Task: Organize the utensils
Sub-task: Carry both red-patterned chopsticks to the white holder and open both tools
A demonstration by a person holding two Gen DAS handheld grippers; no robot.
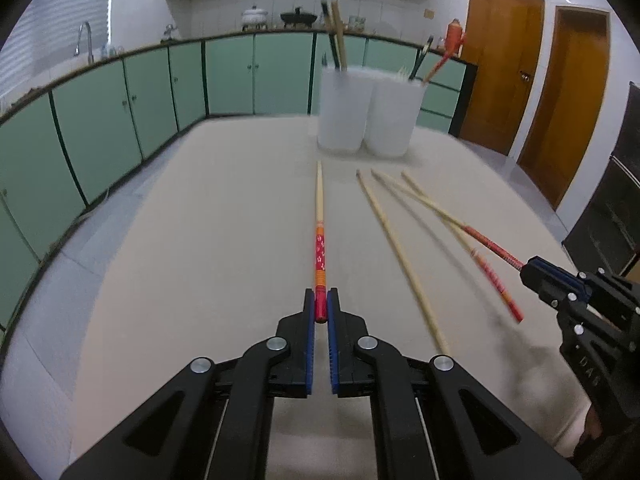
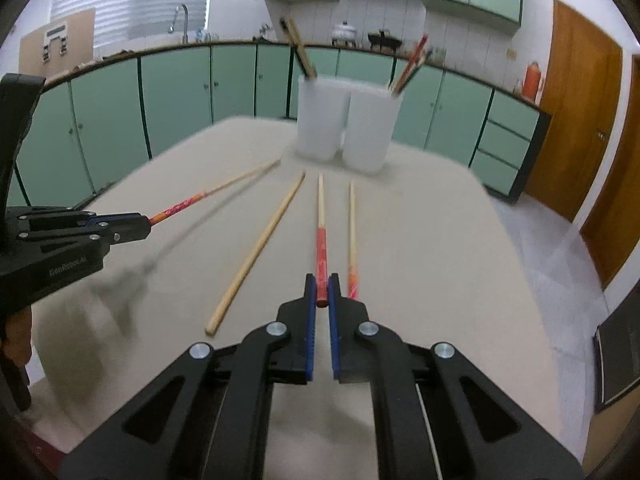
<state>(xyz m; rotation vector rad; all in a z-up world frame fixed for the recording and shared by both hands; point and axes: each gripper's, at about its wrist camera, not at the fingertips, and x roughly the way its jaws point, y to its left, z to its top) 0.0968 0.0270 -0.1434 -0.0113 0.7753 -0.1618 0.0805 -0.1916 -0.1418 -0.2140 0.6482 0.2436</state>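
My left gripper is shut on the red end of a red-and-orange patterned chopstick and holds it above the table, tip pointing at two white holders. It also shows in the right wrist view. My right gripper is shut on the red end of another chopstick, also off the table; it shows in the left wrist view. A plain wooden chopstick and a red-ended chopstick lie on the table. Both holders hold several chopsticks.
The beige table ends just behind the holders. Green cabinets run along the left and back. Wooden doors stand at the right. A dark appliance sits at the far right.
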